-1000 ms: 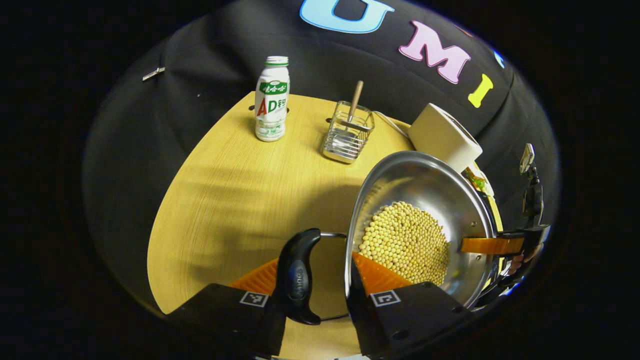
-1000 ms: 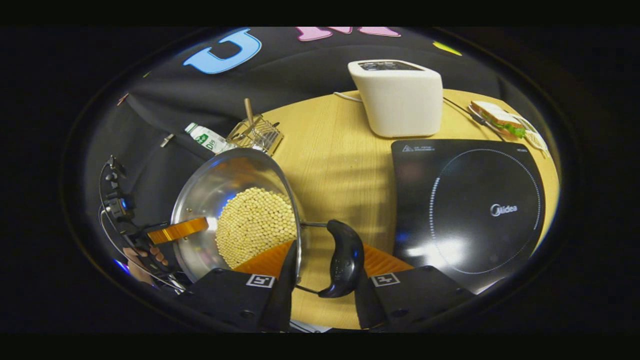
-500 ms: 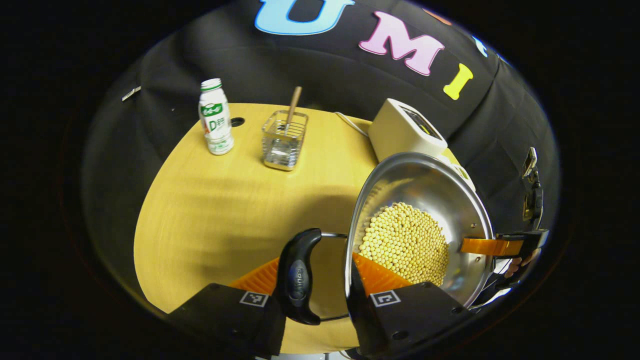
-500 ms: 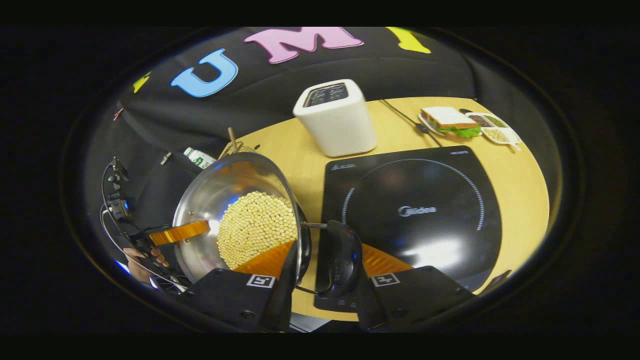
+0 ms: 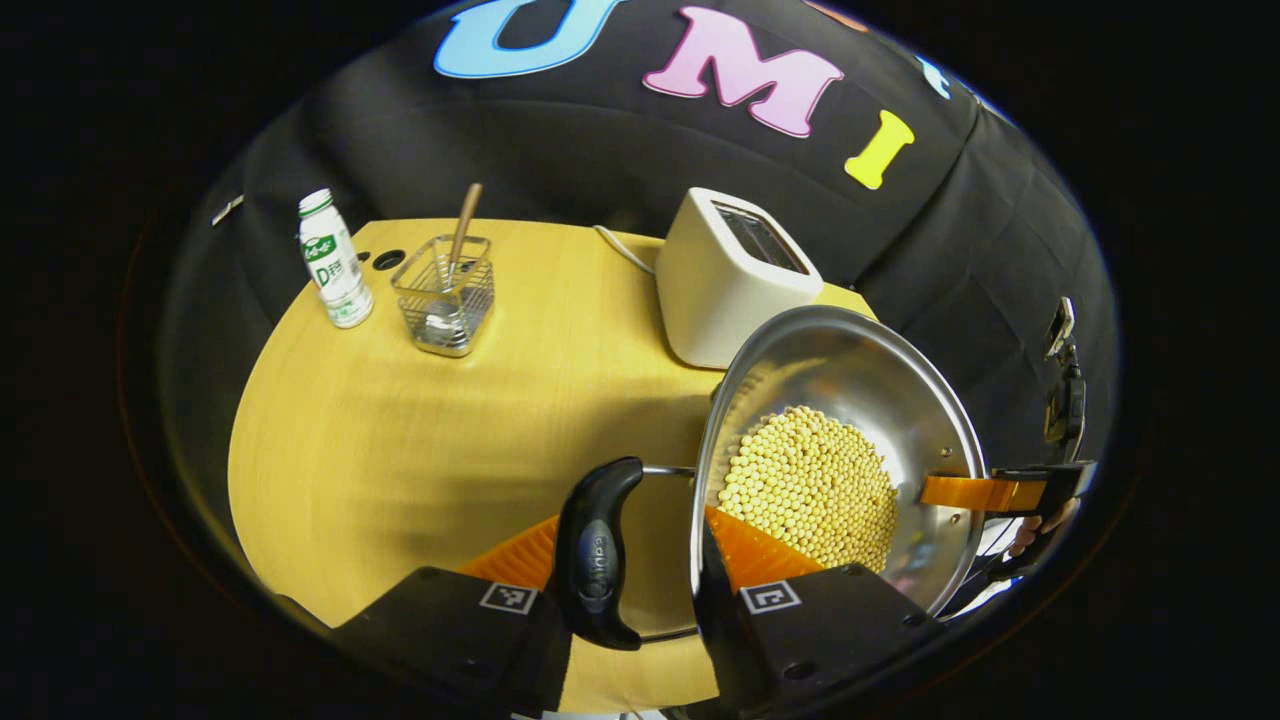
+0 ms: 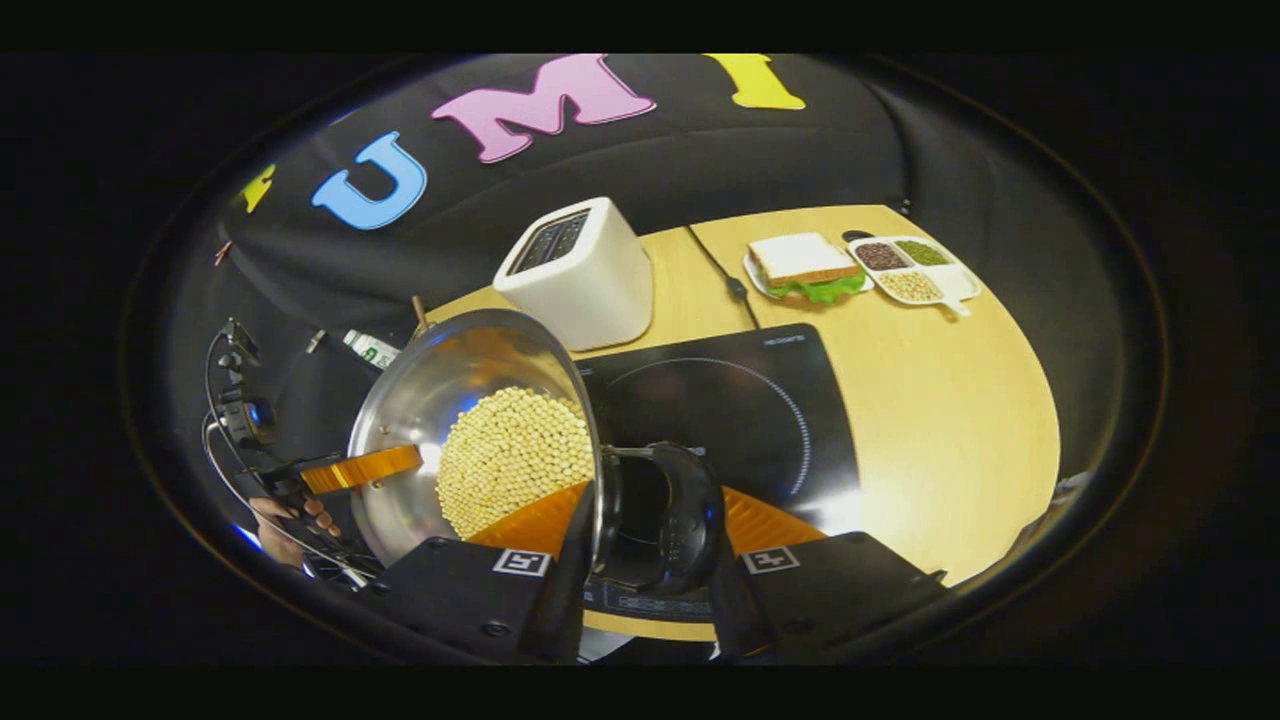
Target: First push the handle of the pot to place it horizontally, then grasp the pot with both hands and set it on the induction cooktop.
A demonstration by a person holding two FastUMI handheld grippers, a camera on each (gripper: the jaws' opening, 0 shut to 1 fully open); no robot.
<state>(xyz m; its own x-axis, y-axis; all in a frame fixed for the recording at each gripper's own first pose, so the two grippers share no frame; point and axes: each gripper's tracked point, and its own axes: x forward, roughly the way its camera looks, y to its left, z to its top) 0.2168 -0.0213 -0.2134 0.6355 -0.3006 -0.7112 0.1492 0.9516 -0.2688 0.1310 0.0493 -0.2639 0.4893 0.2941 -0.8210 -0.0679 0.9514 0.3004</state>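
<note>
The left gripper [image 5: 640, 560] is clamped on the rim of the steel pot [image 5: 880, 400], beside its black side handle [image 5: 597, 550]. The right gripper [image 6: 640, 545] grips the opposite rim the same way. The pot, holding soybeans [image 6: 512, 455], hangs over the front-left part of the induction cooktop [image 6: 740, 400]. On the wooden table [image 5: 420, 440], a white toaster [image 5: 720, 275] stands behind the pot; a drink bottle [image 5: 333, 260] and wire utensil holder [image 5: 445, 295] stand near the far left edge.

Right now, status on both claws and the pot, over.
Left claw and right claw clamped across opposite rims of the pot. Pot holds beans, partly over the cooktop. Toaster stands just behind.
</note>
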